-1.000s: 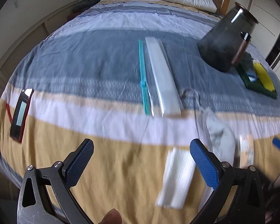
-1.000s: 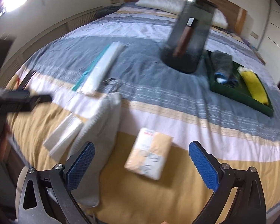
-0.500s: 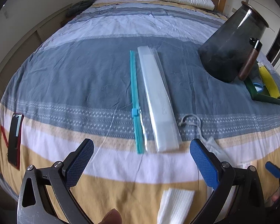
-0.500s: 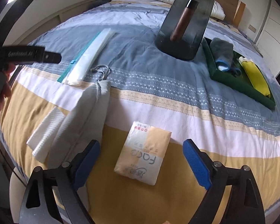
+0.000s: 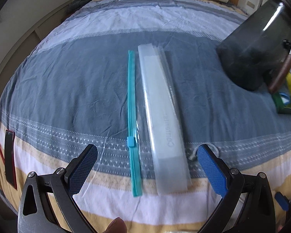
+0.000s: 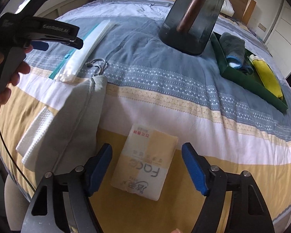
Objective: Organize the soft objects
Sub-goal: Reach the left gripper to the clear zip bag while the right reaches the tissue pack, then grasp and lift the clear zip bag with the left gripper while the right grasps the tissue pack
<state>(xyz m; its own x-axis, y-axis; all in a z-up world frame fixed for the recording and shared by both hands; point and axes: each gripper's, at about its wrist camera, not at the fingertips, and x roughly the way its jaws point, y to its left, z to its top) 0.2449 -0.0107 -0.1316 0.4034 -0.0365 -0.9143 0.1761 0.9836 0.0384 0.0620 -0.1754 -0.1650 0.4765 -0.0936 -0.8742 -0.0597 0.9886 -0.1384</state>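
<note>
A folded clear zip bag (image 5: 161, 116) with a teal zipper strip (image 5: 132, 126) lies on the striped bedspread. My left gripper (image 5: 147, 154) hangs over its near end, open, with nothing held. The right wrist view shows a yellow-and-white tissue pack (image 6: 145, 161) lying flat on the yellow stripe. My right gripper (image 6: 146, 148) is just above it with its jaws closing; the pack lies between them and the pads (image 6: 192, 167) stand clear of its sides. A grey drawstring pouch (image 6: 83, 112) and a white waffle cloth (image 6: 35, 136) lie left of the pack.
A dark smoked container (image 6: 192, 19) with a brown handle stands mid-bed. Right of it a green tray (image 6: 242, 77) holds a grey towel (image 6: 232, 44) and a yellow item (image 6: 267, 75). A red-edged device (image 5: 9, 155) lies at the bed's left edge. A pillow lies at the headboard.
My left gripper has moved across the bed until the zip bag lies between its fingers; cloth and pouch left its view. My right gripper sank toward the tissue pack and its jaws narrowed.
</note>
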